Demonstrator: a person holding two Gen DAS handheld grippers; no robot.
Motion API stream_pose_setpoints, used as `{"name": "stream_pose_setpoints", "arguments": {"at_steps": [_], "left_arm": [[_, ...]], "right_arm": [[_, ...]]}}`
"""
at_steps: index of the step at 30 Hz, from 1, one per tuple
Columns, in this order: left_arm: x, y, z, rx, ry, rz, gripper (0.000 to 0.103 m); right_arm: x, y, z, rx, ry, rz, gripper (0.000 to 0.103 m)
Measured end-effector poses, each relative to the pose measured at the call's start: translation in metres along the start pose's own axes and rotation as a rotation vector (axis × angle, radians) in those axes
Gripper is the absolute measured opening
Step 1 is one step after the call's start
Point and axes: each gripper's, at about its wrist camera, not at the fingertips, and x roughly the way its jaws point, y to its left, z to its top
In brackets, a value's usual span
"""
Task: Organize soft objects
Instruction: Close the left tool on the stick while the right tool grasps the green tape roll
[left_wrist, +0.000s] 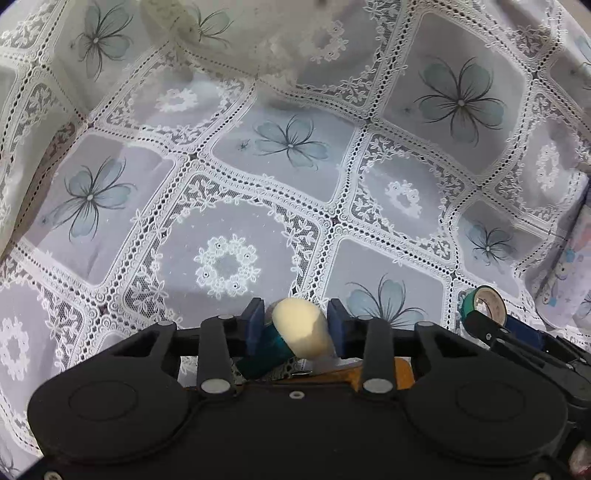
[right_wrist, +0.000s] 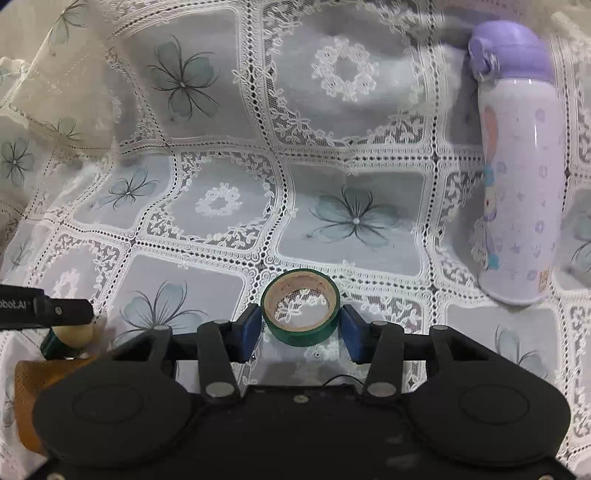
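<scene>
Two claws over a lace-covered table (right_wrist: 351, 155): left claw (left_wrist: 295, 328) pinches a cream sponge brush (left_wrist: 301, 326), right claw (right_wrist: 299, 328) pinches green tape (right_wrist: 300, 308).

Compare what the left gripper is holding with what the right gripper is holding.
The left gripper is shut on a cream foam applicator with a teal handle, a solid rounded piece. The right gripper is shut on a green tape roll, a hollow ring through which the lace tablecloth shows. The applicator tilts between the pads; the roll lies nearly flat. Both carry green tones and sit low over the cloth.
</scene>
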Motion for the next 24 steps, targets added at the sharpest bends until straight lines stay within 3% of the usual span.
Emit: {"name": "stream_pose_setpoints", "arguments": {"at_steps": [4, 6, 7, 12, 16, 17, 18, 24], "left_arm": [[0.0, 0.001, 0.002, 0.004, 0.004, -0.011, 0.035], [0.0, 0.001, 0.002, 0.009, 0.002, -0.013, 0.035], [0.0, 0.001, 0.002, 0.014, 0.003, -0.013, 0.035], [0.0, 0.0, 0.002, 0.023, 0.005, -0.018, 0.035], [-0.002, 0.0, 0.002, 0.032, 0.005, -0.02, 0.033], [-0.002, 0.0, 0.003, 0.034, 0.005, -0.02, 0.033], [-0.002, 0.0, 0.003, 0.038, 0.005, -0.02, 0.033], [-0.004, -0.001, 0.002, 0.057, 0.007, -0.028, 0.033]], "right_arm": [[-0.002, 0.0, -0.001, -0.001, -0.006, -0.009, 0.047], [-0.003, -0.001, -0.001, 0.003, -0.014, -0.018, 0.068], [-0.004, -0.002, 0.0, 0.0, -0.02, -0.026, 0.07], [0.001, 0.003, 0.005, -0.012, -0.018, -0.037, 0.073], [0.007, 0.008, 0.003, -0.03, -0.001, -0.058, 0.068], [0.008, 0.009, 0.002, -0.033, 0.006, -0.063, 0.05], [0.011, 0.009, 0.001, -0.034, 0.015, -0.063, 0.048], [0.007, 0.0, 0.0, -0.004, 0.009, -0.045, 0.047]]}}
